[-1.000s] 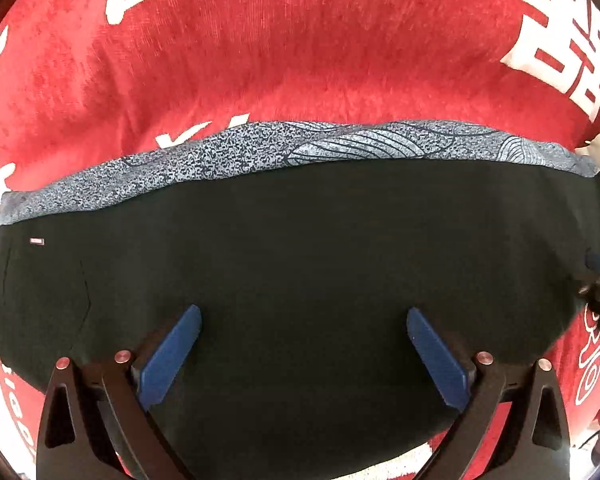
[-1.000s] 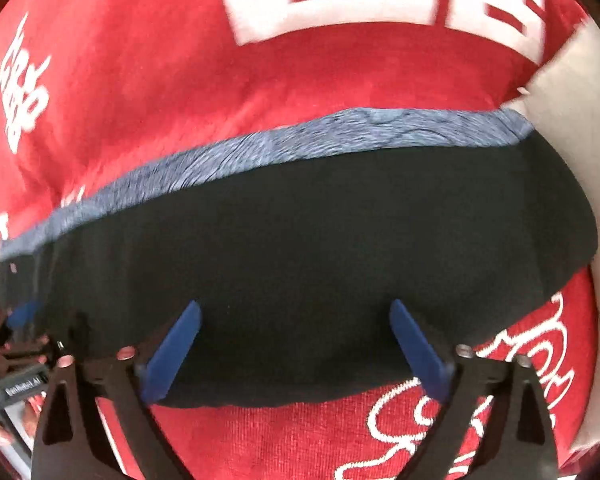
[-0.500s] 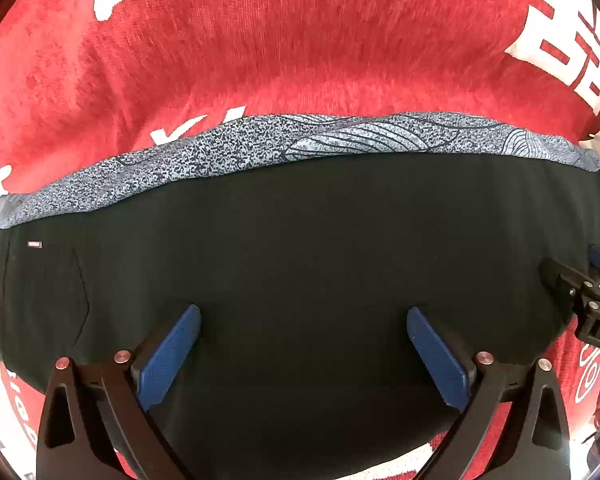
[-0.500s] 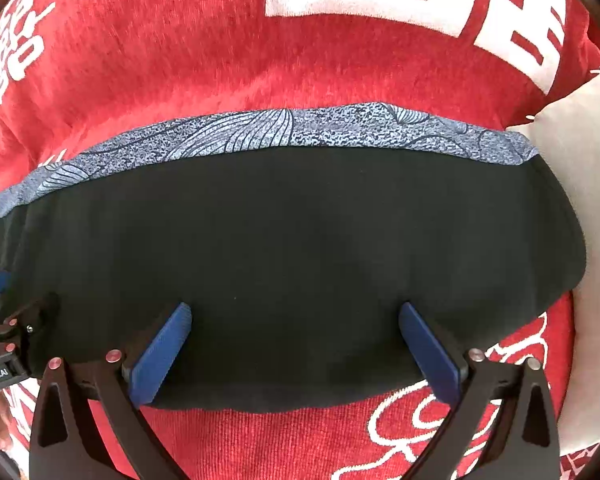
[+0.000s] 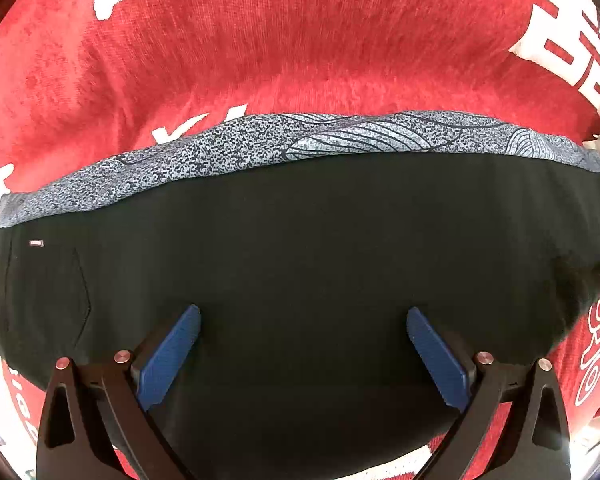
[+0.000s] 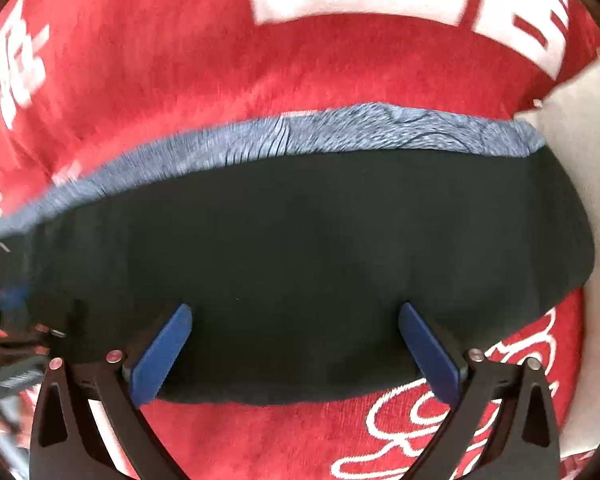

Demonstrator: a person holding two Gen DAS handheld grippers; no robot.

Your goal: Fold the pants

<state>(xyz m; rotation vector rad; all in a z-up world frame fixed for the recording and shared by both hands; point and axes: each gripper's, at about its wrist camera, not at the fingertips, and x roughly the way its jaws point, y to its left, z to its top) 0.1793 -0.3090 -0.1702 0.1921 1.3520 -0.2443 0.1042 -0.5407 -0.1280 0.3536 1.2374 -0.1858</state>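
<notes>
Now pants (image 5: 300,264) lie flat on red blanket (image 5: 284,48), patterned band at 12 o'clock. Left gripper (image 5: 303,356) and right gripper (image 6: 294,354) spread wide, holding nothing. Grab near edge at 6 o'clock, lift evenly.

I count one pair of black fabric pants (image 5: 300,248) with one grey-blue patterned band (image 5: 284,148), one red plush blanket with white lettering (image 5: 260,40), and my two blue-padded grippers, left (image 5: 303,322) and right (image 6: 295,320).

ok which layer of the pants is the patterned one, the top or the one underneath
The one underneath: the grey patterned layer peeks out as a strip along the far edge, while the plain black layer lies on top.
</notes>
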